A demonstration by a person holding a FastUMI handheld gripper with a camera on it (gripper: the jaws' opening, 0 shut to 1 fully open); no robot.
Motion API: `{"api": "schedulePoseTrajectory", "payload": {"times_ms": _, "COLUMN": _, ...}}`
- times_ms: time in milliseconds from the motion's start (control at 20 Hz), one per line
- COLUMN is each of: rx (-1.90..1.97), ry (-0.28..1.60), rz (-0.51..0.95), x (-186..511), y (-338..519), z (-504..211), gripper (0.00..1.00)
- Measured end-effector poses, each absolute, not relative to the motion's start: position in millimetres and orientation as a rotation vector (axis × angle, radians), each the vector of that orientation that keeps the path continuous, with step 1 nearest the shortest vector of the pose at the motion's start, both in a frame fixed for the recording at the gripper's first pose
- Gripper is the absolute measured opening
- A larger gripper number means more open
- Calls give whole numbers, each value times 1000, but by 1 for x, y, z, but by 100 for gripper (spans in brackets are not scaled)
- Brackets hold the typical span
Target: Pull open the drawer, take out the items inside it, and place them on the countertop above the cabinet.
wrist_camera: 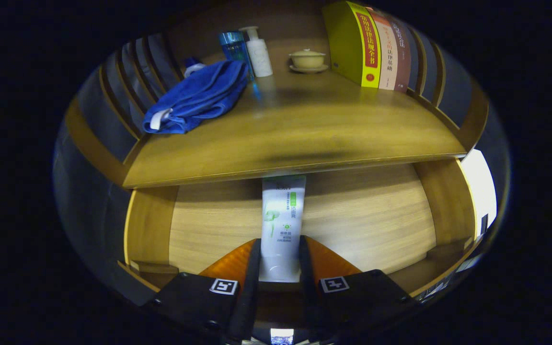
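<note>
Gripper view has my gripper (280,268) clamped on the white tube (281,225), both fingers (255,258) pressing its lower end from either side. That tube points straight ahead from the fingers, hanging over the open drawer (362,220) with its far end reaching just under the countertop (304,129) edge. Up on top (well beyond the fingers) I see a blue towel (197,96), two bottles (259,50), a lidded bowl (307,59) and some books (369,45).
</note>
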State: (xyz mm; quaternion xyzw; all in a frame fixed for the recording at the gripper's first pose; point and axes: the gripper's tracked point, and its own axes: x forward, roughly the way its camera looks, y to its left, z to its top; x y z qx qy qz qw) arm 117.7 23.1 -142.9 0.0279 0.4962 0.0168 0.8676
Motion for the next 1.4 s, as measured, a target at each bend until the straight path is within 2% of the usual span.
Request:
{"api": "schedulePoseTrajectory", "payload": {"times_ms": 500, "rx": 82, "ry": 925, "rz": 96, "x": 76, "y": 22, "z": -74, "gripper": 49}}
{"api": "schedulePoseTrajectory", "payload": {"times_ms": 650, "rx": 71, "ry": 831, "rz": 108, "x": 98, "y": 24, "z": -40, "gripper": 48}}
{"api": "schedulePoseTrajectory", "payload": {"times_ms": 850, "rx": 75, "ry": 767, "rz": 59, "x": 167, "y": 20, "z": -24, "gripper": 48}}
{"api": "schedulePoseTrajectory", "payload": {"times_ms": 1050, "rx": 35, "ry": 753, "rz": -5, "x": 224, "y": 12, "z": -38, "gripper": 48}}
{"api": "schedulePoseTrajectory", "payload": {"times_ms": 1400, "rx": 61, "ry": 816, "rz": -36, "x": 250, "y": 21, "z": -82, "gripper": 49}}
